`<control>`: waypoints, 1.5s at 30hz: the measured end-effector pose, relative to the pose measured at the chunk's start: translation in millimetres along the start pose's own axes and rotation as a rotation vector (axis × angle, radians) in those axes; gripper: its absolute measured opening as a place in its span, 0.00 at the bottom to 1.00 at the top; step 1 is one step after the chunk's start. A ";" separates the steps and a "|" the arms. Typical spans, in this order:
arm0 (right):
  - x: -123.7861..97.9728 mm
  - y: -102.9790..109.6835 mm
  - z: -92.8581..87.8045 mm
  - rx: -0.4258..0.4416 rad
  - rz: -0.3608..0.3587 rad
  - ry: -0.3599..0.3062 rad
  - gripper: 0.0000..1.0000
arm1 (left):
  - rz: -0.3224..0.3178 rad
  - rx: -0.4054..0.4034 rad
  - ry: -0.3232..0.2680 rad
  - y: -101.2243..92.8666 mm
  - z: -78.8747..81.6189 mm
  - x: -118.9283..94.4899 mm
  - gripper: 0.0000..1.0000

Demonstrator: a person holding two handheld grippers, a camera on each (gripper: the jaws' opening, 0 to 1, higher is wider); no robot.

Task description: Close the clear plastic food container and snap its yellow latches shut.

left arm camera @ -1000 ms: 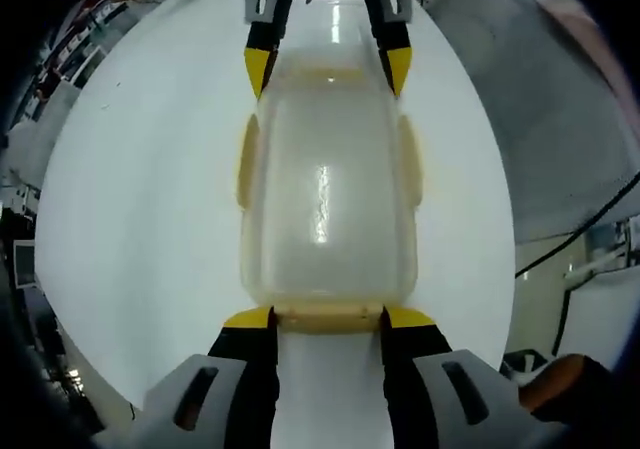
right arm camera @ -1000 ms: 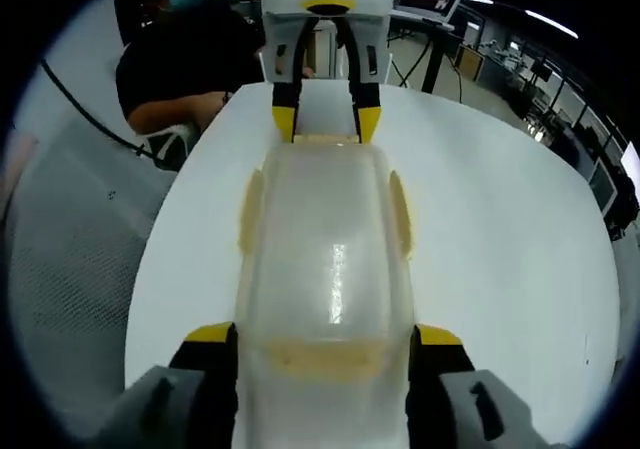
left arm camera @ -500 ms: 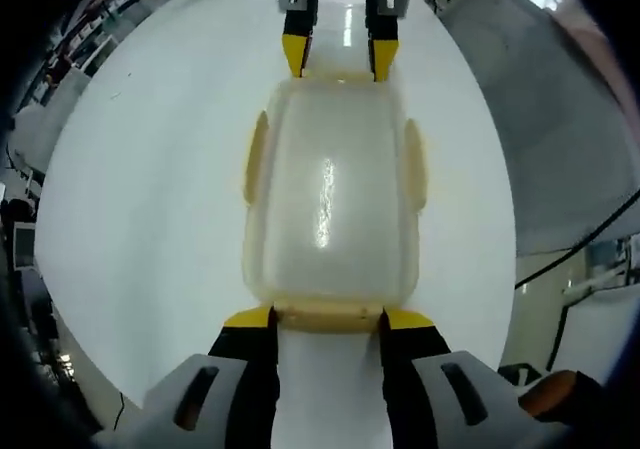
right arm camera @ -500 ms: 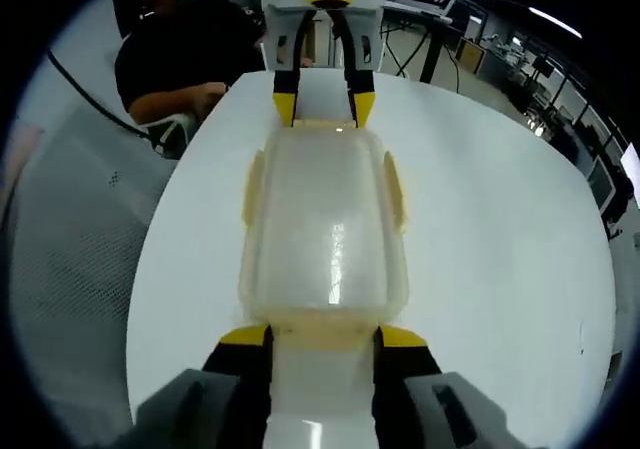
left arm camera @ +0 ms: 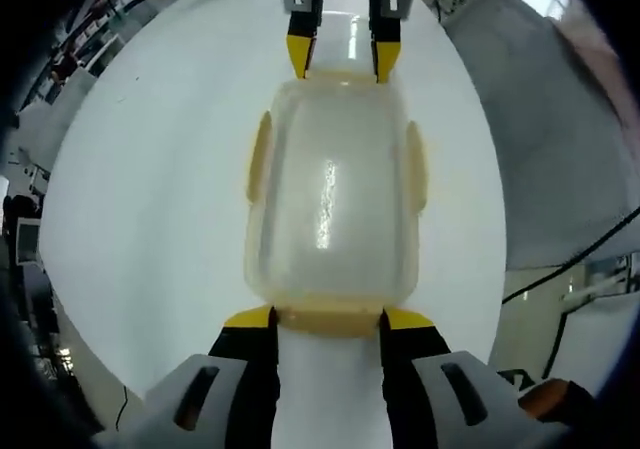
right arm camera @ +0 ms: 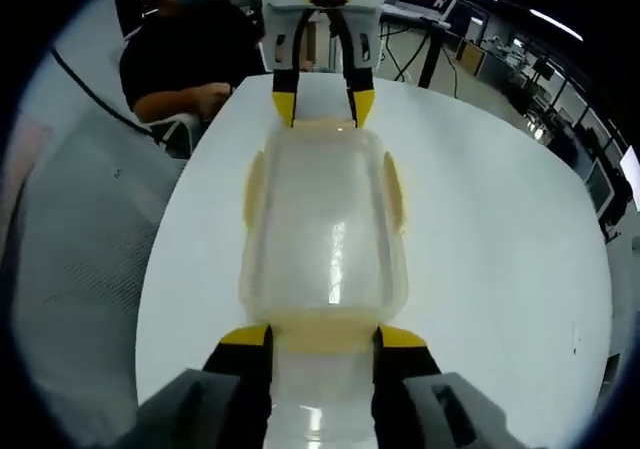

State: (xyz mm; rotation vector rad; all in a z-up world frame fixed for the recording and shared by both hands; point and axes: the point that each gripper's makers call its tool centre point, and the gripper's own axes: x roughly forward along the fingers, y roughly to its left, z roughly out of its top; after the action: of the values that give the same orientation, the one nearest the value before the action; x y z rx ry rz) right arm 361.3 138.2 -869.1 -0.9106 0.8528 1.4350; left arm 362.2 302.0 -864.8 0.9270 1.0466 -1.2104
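The clear plastic container (left arm camera: 330, 189) lies lid-on and lengthwise on the white round table (left arm camera: 150, 169). Yellow side latches (left arm camera: 258, 159) sit folded along its long sides. My left gripper (left arm camera: 328, 319) holds the near yellow end latch (left arm camera: 328, 316) between its yellow-tipped jaws. At the far end, my right gripper (left arm camera: 341, 57) clamps the opposite end latch. In the right gripper view the same container (right arm camera: 325, 219) runs away from my right gripper (right arm camera: 325, 337), which is shut on its end latch (right arm camera: 325, 331). The left gripper (right arm camera: 313, 109) grips the far end there.
A person in dark clothes (right arm camera: 185, 59) sits beyond the table edge. A grey mesh chair (right arm camera: 70, 219) stands at the left in the right gripper view. Grey floor (left arm camera: 540, 119) and a black cable (left arm camera: 570, 259) lie off the table's right side.
My right gripper's jaws have narrowed from a wide spread around the container's end onto its end latch, and it drew back slightly. The left gripper has kept its hold.
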 end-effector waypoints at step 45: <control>-83.6 -2.2 -50.5 0.014 -0.012 0.027 0.36 | 0.026 0.033 -0.015 2.2 94.5 -31.9 0.37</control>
State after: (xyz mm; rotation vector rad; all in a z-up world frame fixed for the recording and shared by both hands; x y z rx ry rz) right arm 368.0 56.9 -815.4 -0.9252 0.8750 1.4074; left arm 374.7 220.6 -808.5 0.9532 1.0029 -1.2149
